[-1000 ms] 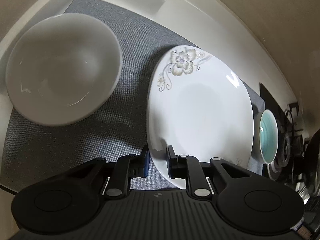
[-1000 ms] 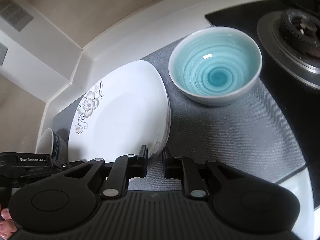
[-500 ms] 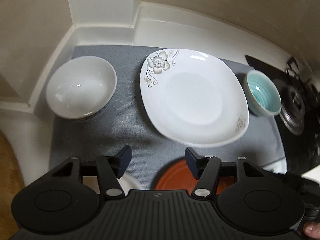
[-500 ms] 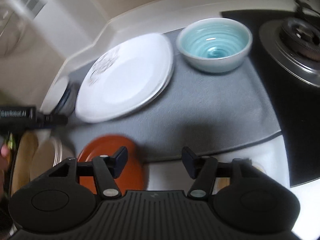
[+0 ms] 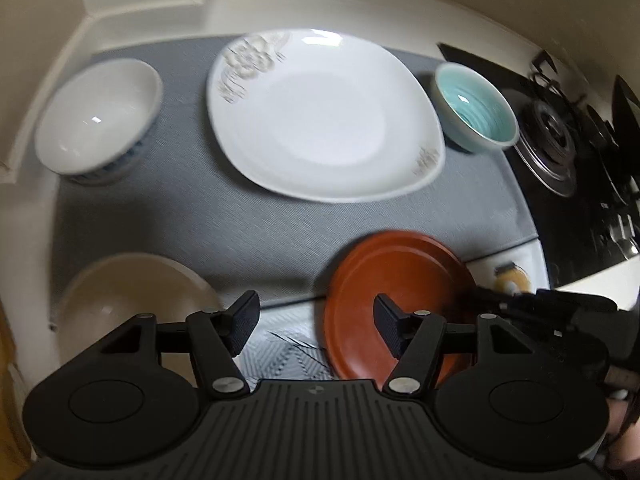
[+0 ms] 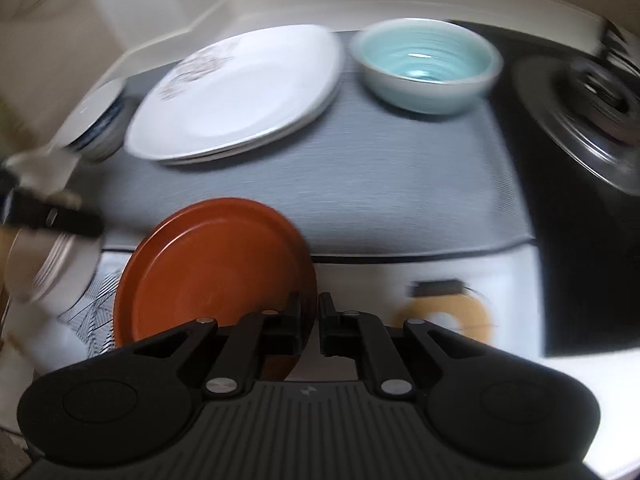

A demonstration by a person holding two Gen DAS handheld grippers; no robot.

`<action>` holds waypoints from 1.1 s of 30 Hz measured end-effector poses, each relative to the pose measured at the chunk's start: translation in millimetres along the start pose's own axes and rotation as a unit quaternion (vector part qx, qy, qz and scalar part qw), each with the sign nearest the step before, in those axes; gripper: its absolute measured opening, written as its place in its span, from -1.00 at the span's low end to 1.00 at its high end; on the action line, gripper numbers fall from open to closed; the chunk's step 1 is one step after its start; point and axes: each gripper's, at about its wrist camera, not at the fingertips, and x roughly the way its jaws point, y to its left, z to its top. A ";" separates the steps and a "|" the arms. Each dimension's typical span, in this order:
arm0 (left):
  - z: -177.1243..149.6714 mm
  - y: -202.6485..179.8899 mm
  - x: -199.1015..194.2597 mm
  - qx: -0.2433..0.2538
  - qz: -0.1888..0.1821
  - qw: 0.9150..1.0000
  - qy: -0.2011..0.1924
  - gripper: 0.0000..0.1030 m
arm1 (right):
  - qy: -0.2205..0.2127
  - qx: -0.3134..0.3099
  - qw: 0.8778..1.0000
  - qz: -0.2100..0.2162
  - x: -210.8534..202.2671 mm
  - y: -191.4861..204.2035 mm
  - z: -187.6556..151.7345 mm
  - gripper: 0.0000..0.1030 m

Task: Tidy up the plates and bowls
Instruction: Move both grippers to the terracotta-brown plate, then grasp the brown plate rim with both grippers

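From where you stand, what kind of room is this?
Most likely a home kitchen: a gas burner beside a counter, with a white plate and a blue bowl on a grey mat.

Bare grey mat (image 6: 392, 200) mid-counter; dishes ring it (stove (image 6: 592, 120) right).

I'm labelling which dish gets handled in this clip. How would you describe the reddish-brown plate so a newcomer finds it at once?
Start at the grey woven mat beside the black gas stove. Along the mat's near edge lies a round, flat terracotta-red plate, its rim between the closed fingers of the right gripper. It is the only dark, reddish dish: the others are a large white floral plate, a turquoise bowl and pale bowls.
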 end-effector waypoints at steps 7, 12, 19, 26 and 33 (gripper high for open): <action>-9.2 -5.7 29.8 -0.007 -0.011 0.999 0.038 0.34 | -0.010 0.013 1.000 0.022 -11.0 2.7 -6.9 -0.77; -10.0 0.3 36.7 -0.003 -0.012 0.999 0.047 0.17 | -0.011 -0.009 1.000 0.025 -12.6 11.6 -9.4 -0.73; -11.7 8.1 35.5 -0.017 -0.049 0.998 0.041 -0.31 | -0.022 0.002 0.999 0.024 -15.9 6.3 -6.9 -0.05; -13.8 13.0 31.6 -0.019 -0.080 0.996 0.035 -0.44 | -0.045 0.001 0.999 0.009 -21.9 4.3 -6.8 0.22; -18.4 -1.7 47.9 0.015 -0.016 0.999 0.046 -0.80 | -0.014 -0.003 1.000 0.000 -12.1 6.8 -10.3 0.24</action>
